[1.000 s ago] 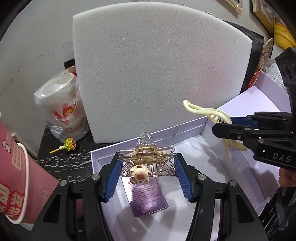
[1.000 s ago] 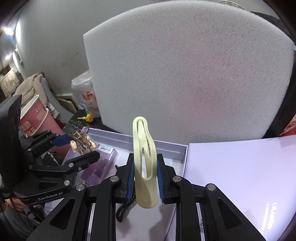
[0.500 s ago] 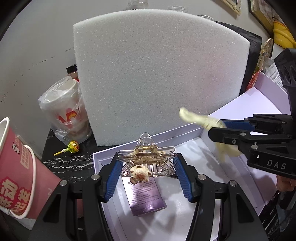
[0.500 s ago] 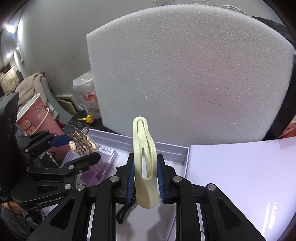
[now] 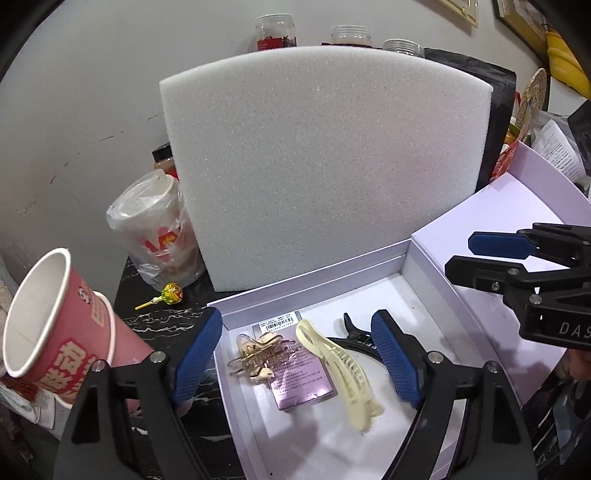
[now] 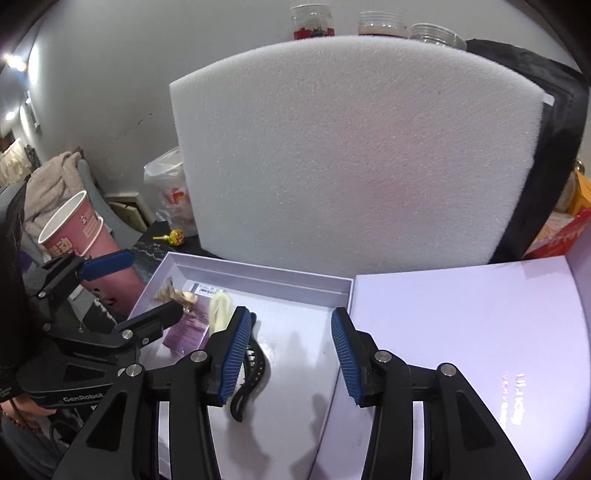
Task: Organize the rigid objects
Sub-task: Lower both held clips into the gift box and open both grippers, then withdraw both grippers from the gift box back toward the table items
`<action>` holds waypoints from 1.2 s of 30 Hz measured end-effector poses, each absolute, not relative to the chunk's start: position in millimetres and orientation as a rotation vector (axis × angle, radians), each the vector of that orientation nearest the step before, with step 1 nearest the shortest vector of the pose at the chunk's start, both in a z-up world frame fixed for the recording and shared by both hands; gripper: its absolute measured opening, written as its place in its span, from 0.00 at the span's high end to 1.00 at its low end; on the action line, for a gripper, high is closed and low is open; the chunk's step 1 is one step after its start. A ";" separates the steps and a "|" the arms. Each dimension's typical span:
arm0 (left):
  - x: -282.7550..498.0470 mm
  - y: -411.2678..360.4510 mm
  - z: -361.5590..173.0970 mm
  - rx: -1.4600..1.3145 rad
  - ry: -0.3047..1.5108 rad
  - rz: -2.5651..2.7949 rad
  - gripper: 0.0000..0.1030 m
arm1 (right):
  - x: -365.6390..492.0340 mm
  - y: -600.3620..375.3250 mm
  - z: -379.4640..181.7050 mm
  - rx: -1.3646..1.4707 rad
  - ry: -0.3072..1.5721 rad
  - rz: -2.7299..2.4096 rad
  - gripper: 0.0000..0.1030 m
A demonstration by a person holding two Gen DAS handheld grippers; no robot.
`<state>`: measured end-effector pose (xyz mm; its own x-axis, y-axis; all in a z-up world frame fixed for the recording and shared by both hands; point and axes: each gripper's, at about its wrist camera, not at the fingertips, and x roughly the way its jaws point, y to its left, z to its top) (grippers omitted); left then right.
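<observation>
An open white box holds a clear gold claw clip, a cream hair clip, a purple packet and a black hair clip. The claw clip and the cream clip lie partly on the packet. My left gripper is open and empty above the box's left part. My right gripper is open and empty above the box's right part.
A big white foam block stands upright behind the box. The box lid lies to the right. Pink paper cups, a bagged cup and a lollipop sit at the left. Jars stand behind the foam.
Both grippers opened and pulled back. The claw clip and the cream clip, held a moment ago, now lie in the box.
</observation>
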<state>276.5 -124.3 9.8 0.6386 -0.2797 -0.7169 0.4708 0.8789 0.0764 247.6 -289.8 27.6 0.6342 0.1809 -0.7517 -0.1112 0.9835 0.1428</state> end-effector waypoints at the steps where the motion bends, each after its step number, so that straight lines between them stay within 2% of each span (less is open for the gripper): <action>1: 274.0 -124.6 12.0 0.273 0.762 -0.431 0.19 | 245.5 -290.4 29.6 0.087 0.864 0.165 0.56; 30: 184.8 -115.1 69.7 0.282 0.655 -0.447 0.19 | 155.7 -290.0 88.5 0.068 0.742 0.124 0.56; 33: 178.9 -111.7 71.4 0.267 0.658 -0.447 0.17 | 144.4 -291.6 93.1 0.070 0.732 0.122 0.54; 36: 171.5 -107.1 74.0 0.251 0.651 -0.443 0.11 | 132.7 -292.0 96.7 0.070 0.724 0.122 0.51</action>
<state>171.5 -107.1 74.0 0.7073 -0.3175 -0.6316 0.4714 0.8776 0.0868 132.7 -292.0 96.7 0.7427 0.1351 -0.6558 -0.0869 0.9906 0.1057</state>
